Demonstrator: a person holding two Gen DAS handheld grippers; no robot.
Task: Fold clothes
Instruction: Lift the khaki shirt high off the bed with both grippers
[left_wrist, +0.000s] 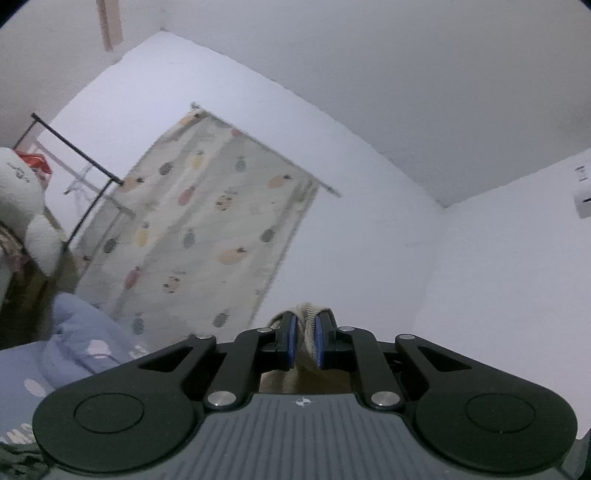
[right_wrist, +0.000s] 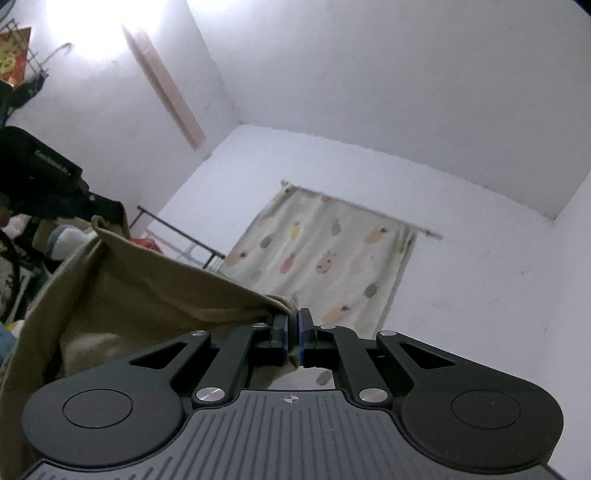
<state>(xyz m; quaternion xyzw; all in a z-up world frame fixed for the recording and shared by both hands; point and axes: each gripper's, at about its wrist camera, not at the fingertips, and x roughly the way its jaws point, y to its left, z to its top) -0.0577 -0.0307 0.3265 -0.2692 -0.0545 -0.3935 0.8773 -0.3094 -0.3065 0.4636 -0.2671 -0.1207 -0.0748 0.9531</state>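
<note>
A khaki garment (right_wrist: 147, 295) is held up in the air between both grippers. In the right wrist view my right gripper (right_wrist: 294, 325) is shut on its ribbed edge, and the cloth stretches away to the left toward my left gripper (right_wrist: 92, 206), seen as a dark body at the far corner. In the left wrist view my left gripper (left_wrist: 306, 328) is shut on a bunched ribbed fold of the same garment (left_wrist: 306, 314), which pokes up between the blue pads. Both grippers point upward toward the wall and ceiling.
A pineapple-print curtain (left_wrist: 207, 229) hangs on the white wall ahead. A black clothes rack (left_wrist: 77, 155) and a white plush toy (left_wrist: 22, 192) stand at the left. A light blue quilt (left_wrist: 74, 332) lies below left. Clutter fills the left edge (right_wrist: 22, 258) in the right wrist view.
</note>
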